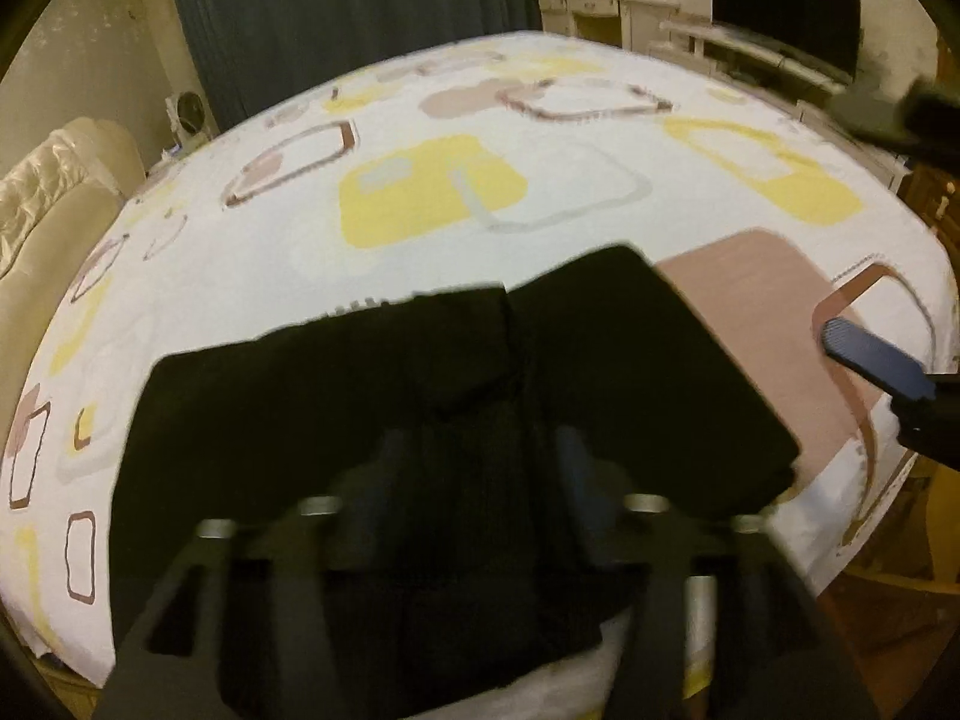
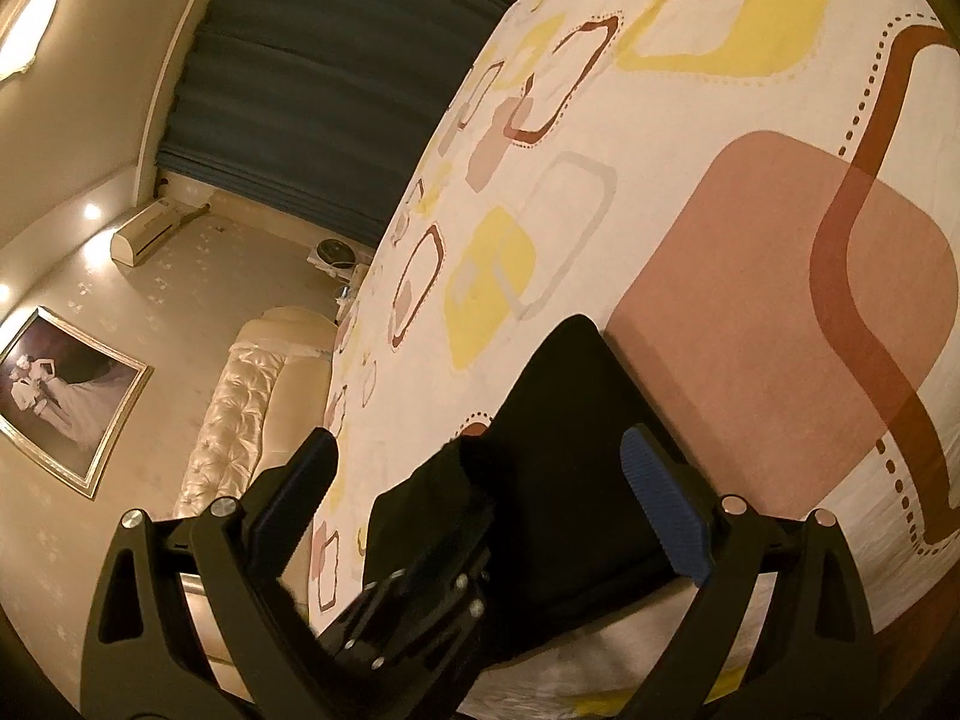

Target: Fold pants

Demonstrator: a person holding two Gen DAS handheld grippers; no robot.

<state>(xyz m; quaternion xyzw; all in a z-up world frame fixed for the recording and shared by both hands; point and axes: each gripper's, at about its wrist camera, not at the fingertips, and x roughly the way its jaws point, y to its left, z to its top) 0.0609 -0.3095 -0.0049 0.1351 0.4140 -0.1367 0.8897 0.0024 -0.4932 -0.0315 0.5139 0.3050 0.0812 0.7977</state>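
A bed with a patterned sheet fills both views, white cloth printed with yellow, pink and brown rounded squares. Beyond the bed's far edge hangs a dark blue curtain; a cream tufted headboard stands at its left side, and a white dresser with a dark screen sits past its far right corner. In the right wrist view a framed photograph hangs on the wall above that headboard. The black pants lie folded into a compact, flat, roughly rectangular stack on the bed's near edge, one corner touching the large pink square in the print; a ridge of doubled cloth runs down the middle. The left gripper hovers blurred over the pants with its jaws apart, nothing pinched. The right gripper stands just beside the pants' right edge, jaws spread wide and empty.
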